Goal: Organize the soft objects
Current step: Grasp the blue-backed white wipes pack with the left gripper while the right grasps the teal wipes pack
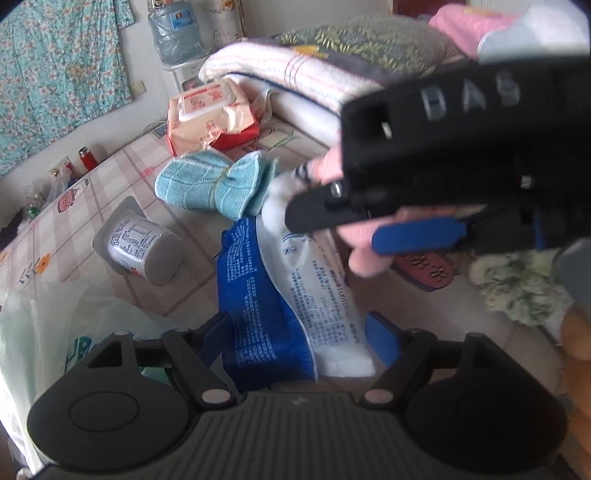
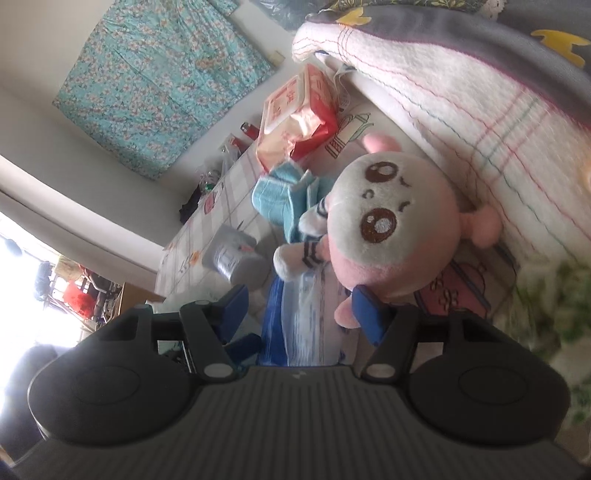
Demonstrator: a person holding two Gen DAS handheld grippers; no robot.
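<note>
A blue-and-white soft package (image 1: 280, 295) lies on the checked tablecloth (image 1: 122, 177). My left gripper (image 1: 299, 332) straddles it with jaws apart, and its blue pad (image 1: 382, 339) is beside the white edge. A plush doll (image 2: 388, 214) with a white face and pink body lies against the folded blanket (image 2: 443, 92). My right gripper (image 2: 303, 314) reaches it with jaws apart. One pad (image 2: 369, 317) is at the doll's pink lower body; the other finger stands clear to the left. In the left wrist view, pink plush (image 1: 365, 258) shows around the right gripper (image 1: 334, 229).
A tied light-blue cloth bundle (image 1: 214, 184), an orange wipes pack (image 1: 210, 114) and a tipped white cup (image 1: 140, 247) lie beyond the package. A thin plastic bag (image 1: 44, 325) is at the near left. A fluffy green-white item (image 1: 517, 284) lies at the right. A water jug (image 1: 173, 33) stands behind.
</note>
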